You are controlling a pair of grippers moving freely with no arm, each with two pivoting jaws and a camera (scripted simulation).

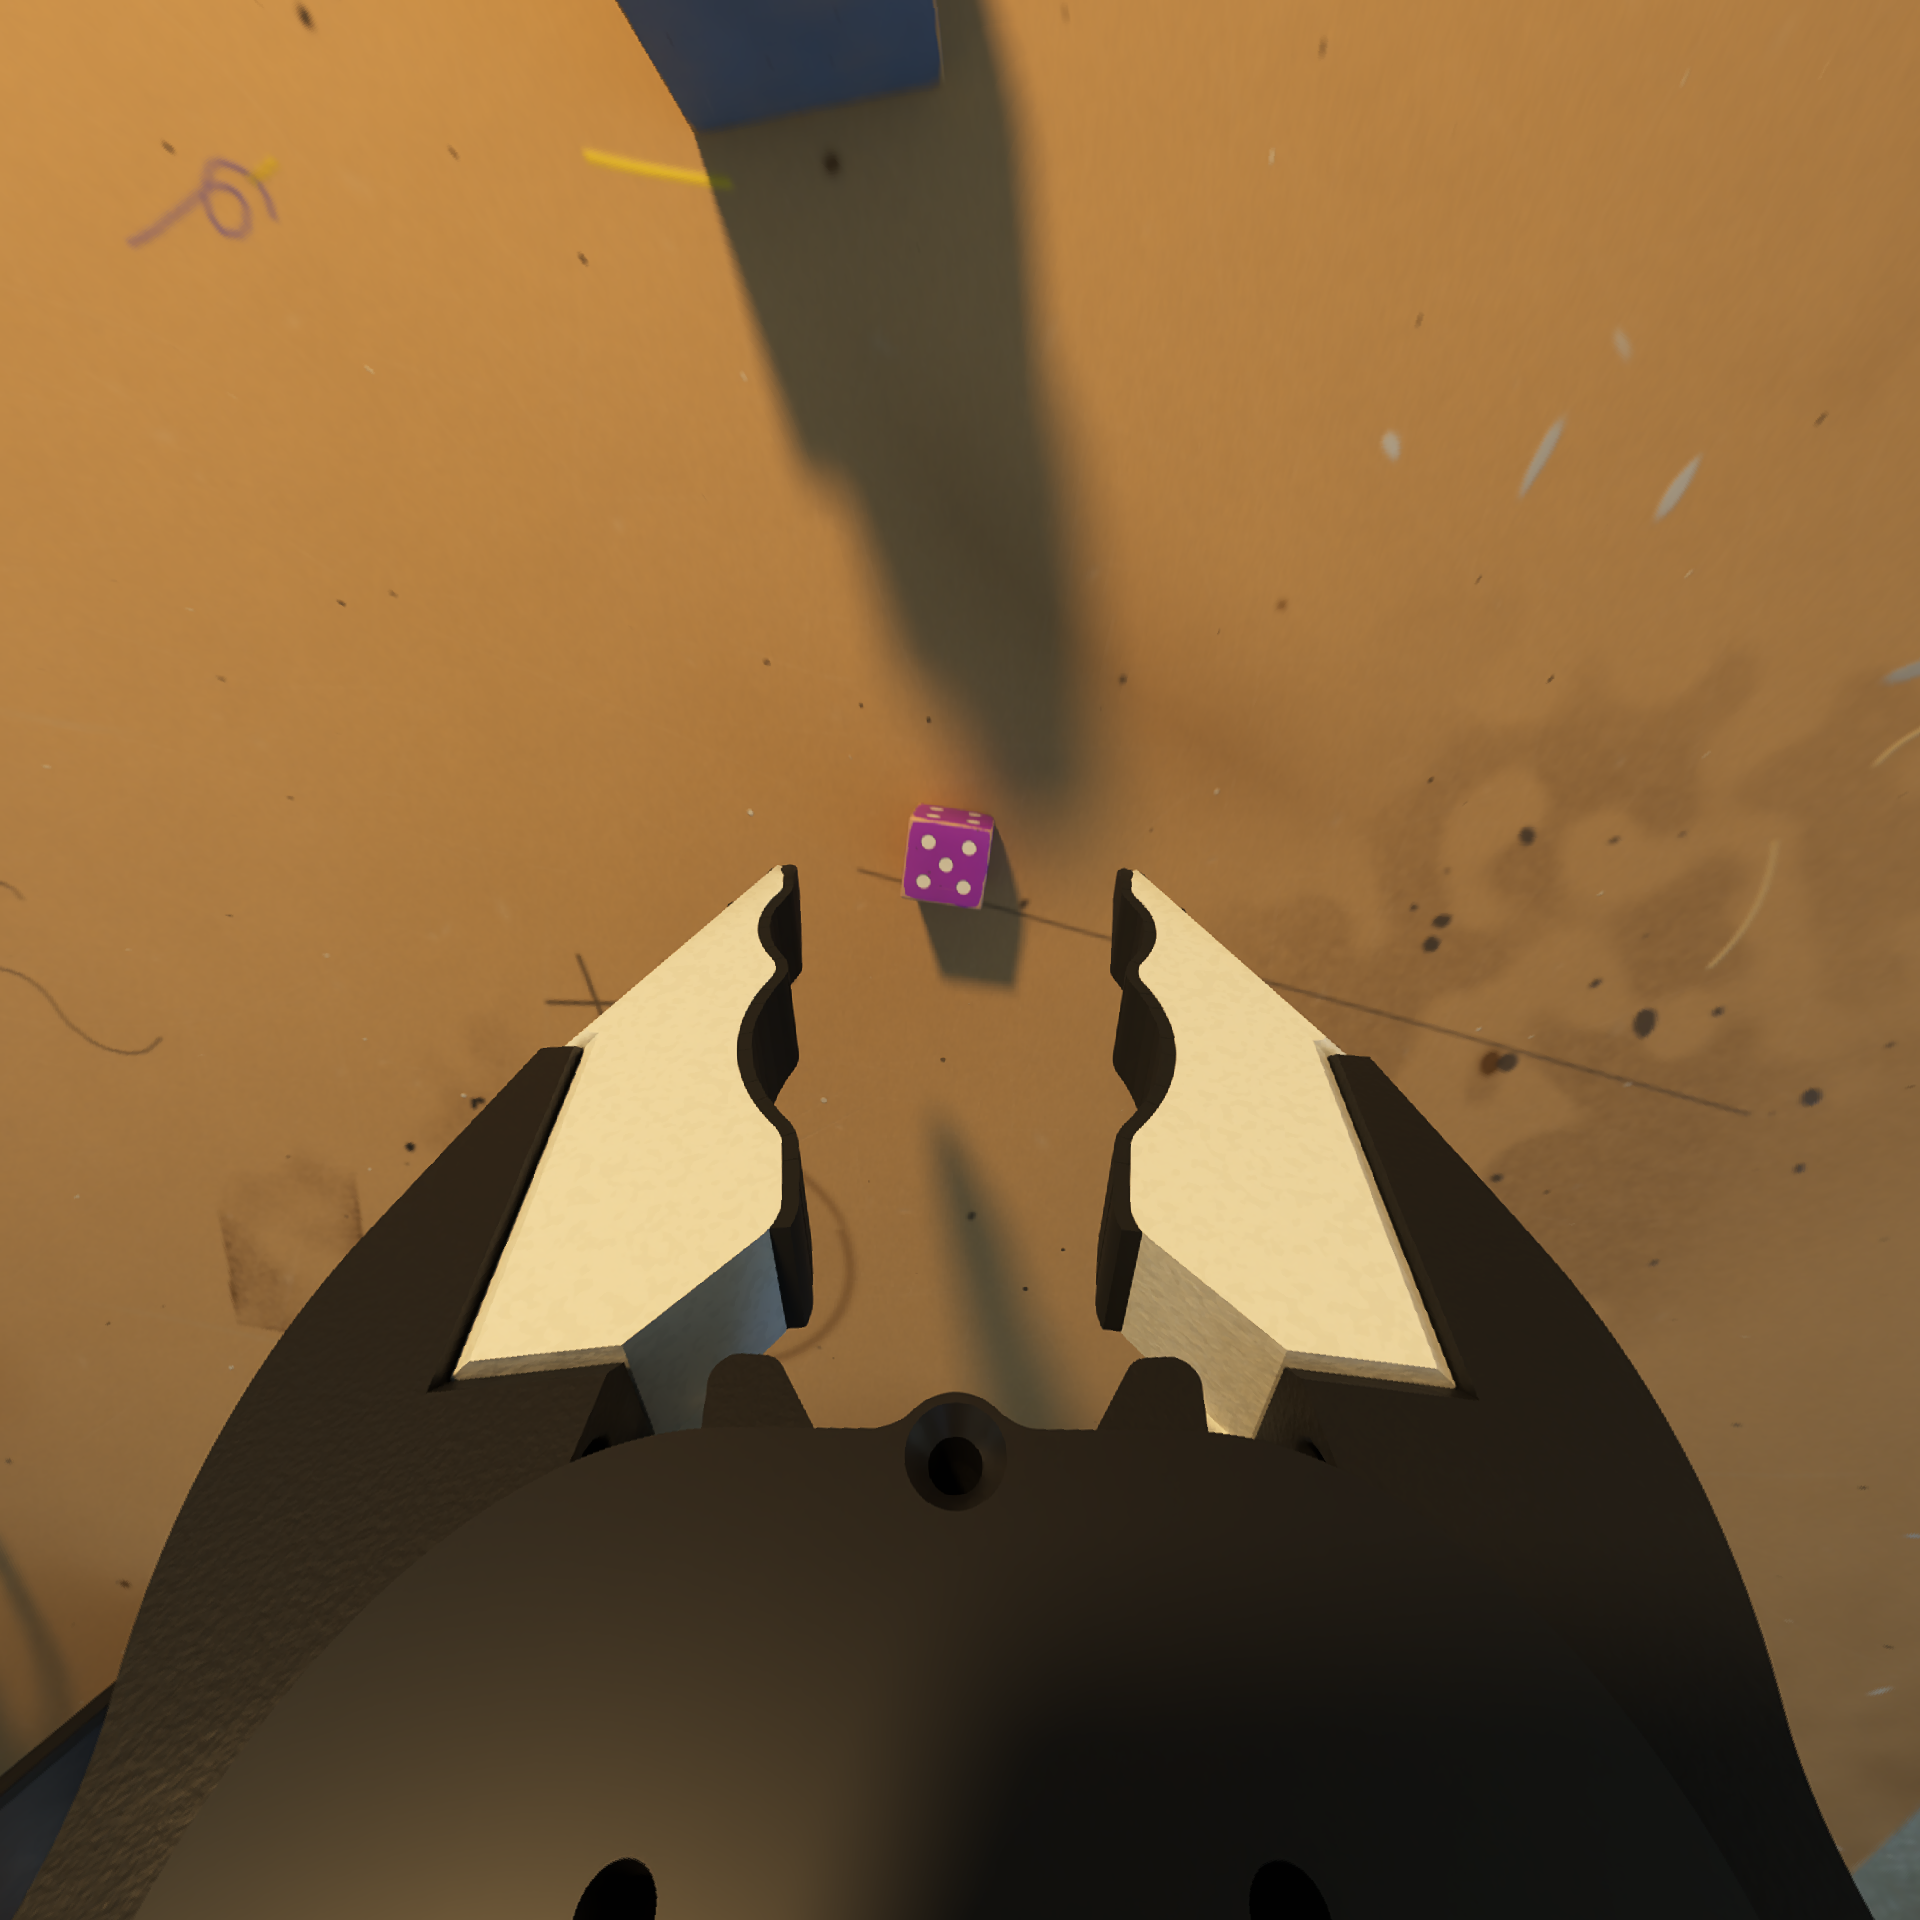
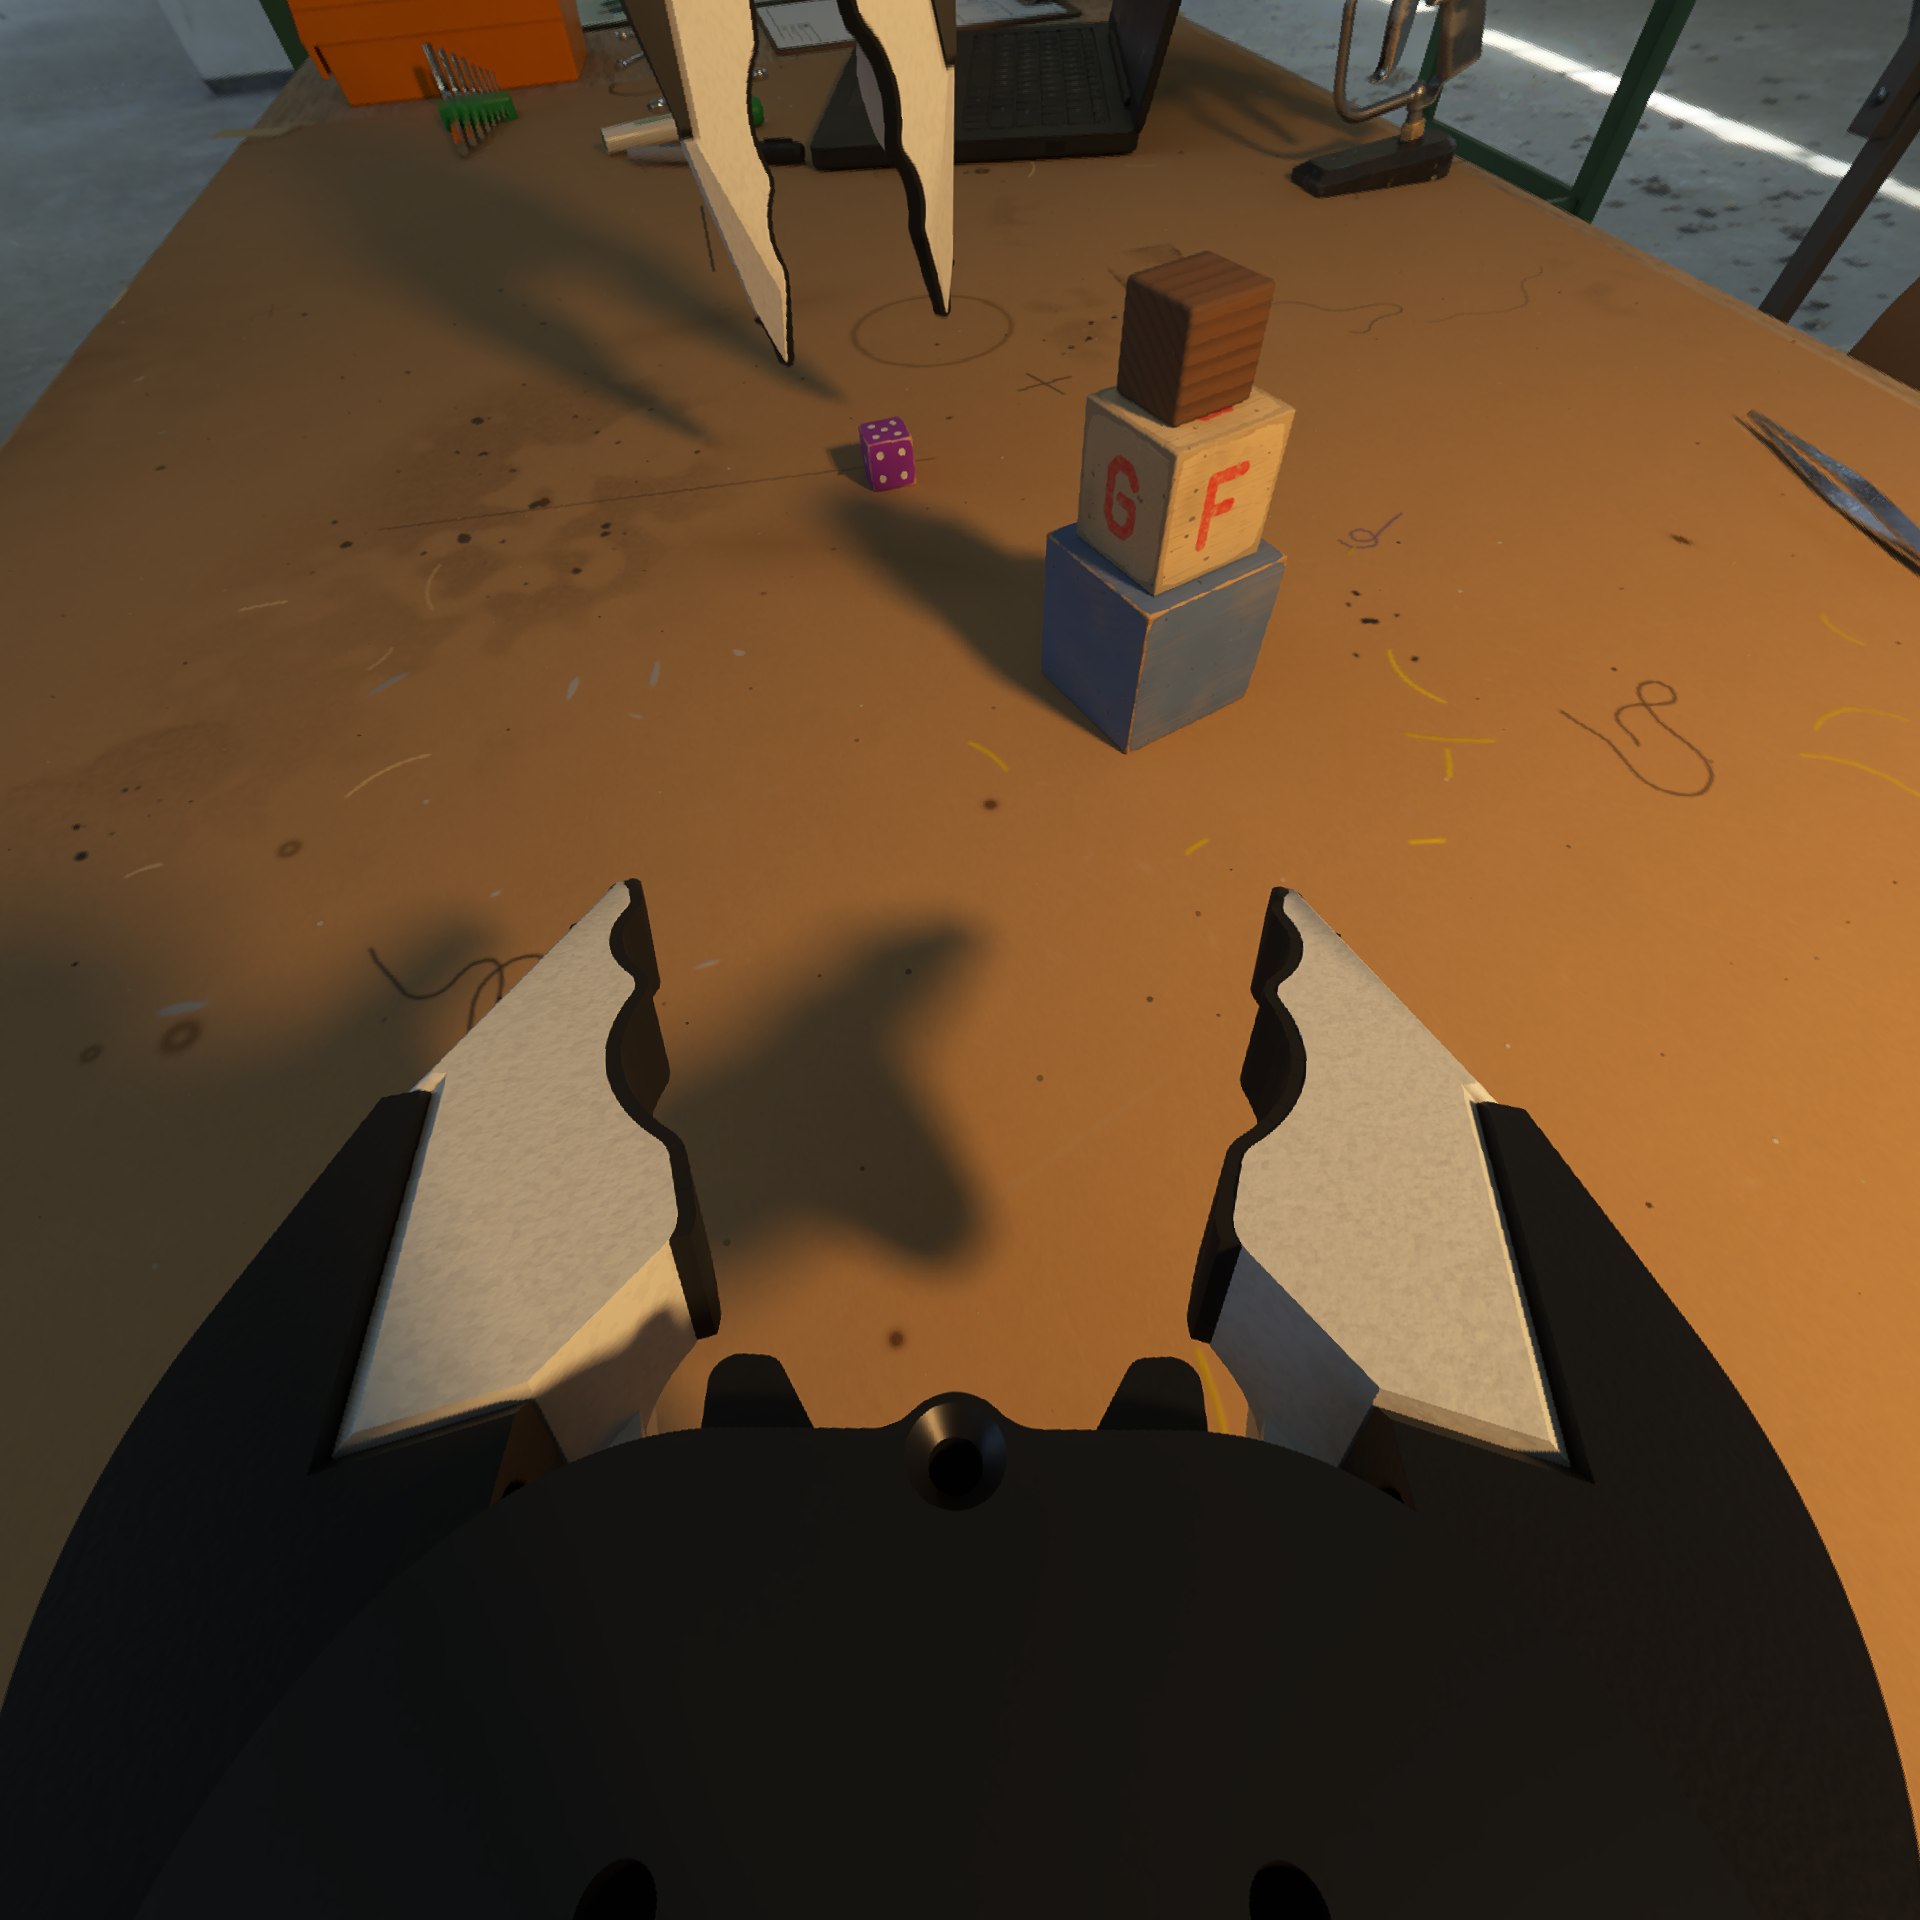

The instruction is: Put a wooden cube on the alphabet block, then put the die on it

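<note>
A purple die (image 1: pixel 947 856) with white pips lies on the brown table, just beyond my open, empty left gripper (image 1: pixel 956 883), which hangs above it pointing down. In the right wrist view the die (image 2: pixel 887 454) sits left of a stack: a dark wooden cube (image 2: pixel 1195 338) on a pale alphabet block (image 2: pixel 1184 488) on a blue block (image 2: pixel 1158 649). The left gripper (image 2: pixel 864 335) shows there above and behind the die. My right gripper (image 2: pixel 956 894) is open and empty, low over the table, well in front of the stack.
An orange box (image 2: pixel 436 42), a green bit set (image 2: pixel 473 109), a laptop (image 2: pixel 1039 94) and a clamp stand (image 2: pixel 1382 125) line the far edge. Metal tweezers (image 2: pixel 1839 488) lie at the right edge. The blue block's corner (image 1: pixel 790 62) shows at the top of the left wrist view.
</note>
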